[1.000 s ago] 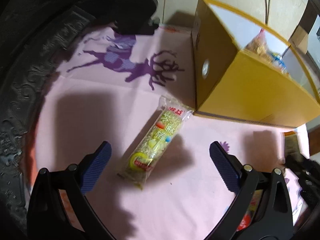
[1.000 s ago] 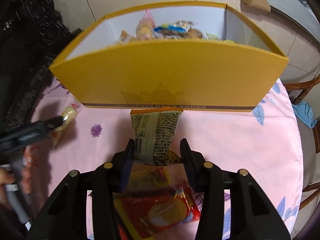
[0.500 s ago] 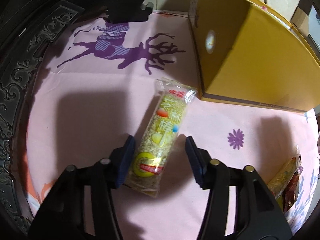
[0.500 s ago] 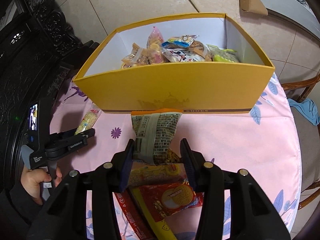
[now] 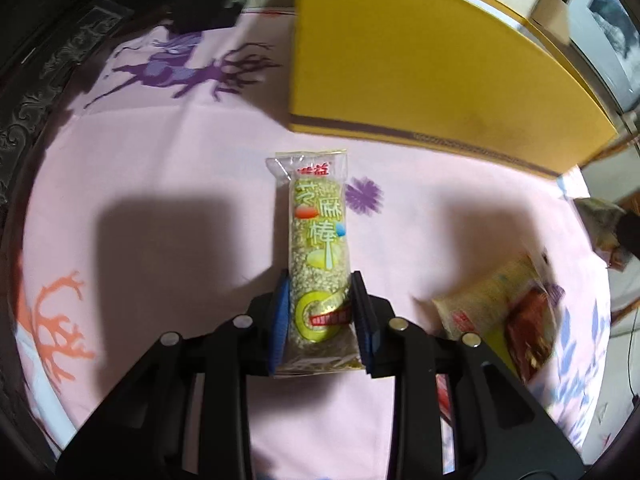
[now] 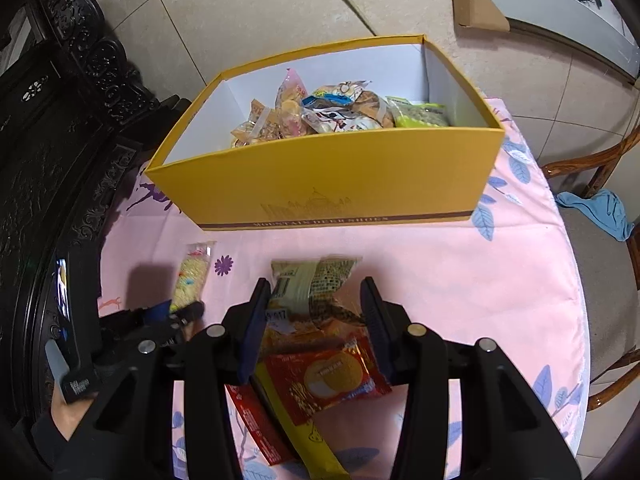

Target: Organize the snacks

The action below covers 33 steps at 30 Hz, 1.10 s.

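My left gripper [image 5: 320, 280] is shut on the near end of a green-yellow sesame bar [image 5: 318, 236], which points at the yellow box [image 5: 420, 76]; the bar also shows in the right wrist view [image 6: 192, 276]. My right gripper [image 6: 316, 292] is shut on a pale patterned snack packet [image 6: 312, 288] and holds it above the pink tablecloth. The yellow box [image 6: 340, 188] stands open ahead, holding several wrapped snacks [image 6: 336, 112].
A red biscuit packet [image 6: 328, 376] and other red and yellow packets [image 6: 288, 432] lie under my right gripper. Loose packets [image 5: 500, 308] lie right of my left gripper. Dark carved furniture [image 6: 60, 120] borders the table's left. A wooden chair [image 6: 608, 184] stands at right.
My left gripper has closed on the sesame bar and turned it in line with the fingers. My right gripper has risen and drawn back from the box with its packet.
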Tool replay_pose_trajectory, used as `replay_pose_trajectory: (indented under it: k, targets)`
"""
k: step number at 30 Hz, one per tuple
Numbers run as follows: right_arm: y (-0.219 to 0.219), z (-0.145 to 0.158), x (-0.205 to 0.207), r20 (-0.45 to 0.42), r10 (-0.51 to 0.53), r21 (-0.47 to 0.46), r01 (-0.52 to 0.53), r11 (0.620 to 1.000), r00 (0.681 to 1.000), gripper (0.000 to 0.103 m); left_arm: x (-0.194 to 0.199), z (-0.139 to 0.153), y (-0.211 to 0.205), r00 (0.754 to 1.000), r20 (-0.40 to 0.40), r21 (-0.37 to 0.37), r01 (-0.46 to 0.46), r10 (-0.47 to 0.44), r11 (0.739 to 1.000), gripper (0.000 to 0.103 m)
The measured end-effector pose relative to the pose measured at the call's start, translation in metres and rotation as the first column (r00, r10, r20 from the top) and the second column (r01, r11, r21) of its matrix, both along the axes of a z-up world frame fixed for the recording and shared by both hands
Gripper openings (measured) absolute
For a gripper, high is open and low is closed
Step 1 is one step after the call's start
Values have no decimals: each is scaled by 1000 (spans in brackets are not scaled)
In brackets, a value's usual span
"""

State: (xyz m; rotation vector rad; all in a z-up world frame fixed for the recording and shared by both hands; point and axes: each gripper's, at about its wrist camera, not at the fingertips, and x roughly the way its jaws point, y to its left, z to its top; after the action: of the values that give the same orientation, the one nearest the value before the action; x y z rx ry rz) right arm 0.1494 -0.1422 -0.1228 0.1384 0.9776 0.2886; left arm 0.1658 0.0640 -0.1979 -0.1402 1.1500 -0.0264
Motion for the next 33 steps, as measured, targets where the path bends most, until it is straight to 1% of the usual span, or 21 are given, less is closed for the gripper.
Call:
replay_pose_trajectory:
  k: [4,7,9,13,18,23,28,29,30,31,32,33]
  targets:
    - [-6,2,-8,1,-6,2,6,1000,1000,46,-13,1,-18,999,-9,-10,32,-32,999,29]
    - [-11,-3,-12,-15,-11,-4,11,1000,1000,46,-24,6,-30,998,-2,-11,57,-57,998,29]
    - [-15,-10,-13,-31,-13,-6,13,1000,999,46,-24,10,-33,998,4,-13,65,-65,998,29]
    - [-22,-32,-19,-90,-7,-11,6,1000,996,46,-33,24,-43,996,30,-16,81,-81,997,29]
    - [-29,-47,-31,-121,7,-39,-12,999,993,46,-34,38,-50,994,54,-11,93,-92,996,29]
    - [-42,-67,-42,-176,2,-58,-12,998,984,46,-38,60,-55,989,94,-10,117,-115,993,29]
    - [-47,-87,-39,-230,-3,-49,-9,999,973,47,-54,82,-65,979,127,-1,159,-157,987,29]
    - [-47,-90,-39,-237,-1,-48,-10,999,972,46,-56,84,-66,978,131,0,162,-160,987,29]
    - [-45,-90,-39,-221,8,-62,-22,998,975,44,-58,86,-67,978,134,0,163,-162,987,29]
    - [-43,-90,-39,-212,16,-79,-33,996,977,40,-59,88,-67,977,136,-2,164,-162,986,29]
    - [-42,-89,-40,-202,24,-89,-43,995,979,39,-60,89,-67,977,138,-4,163,-161,987,29]
    - [-42,-89,-40,-197,30,-93,-49,994,980,35,-61,90,-67,977,142,-4,161,-159,987,29]
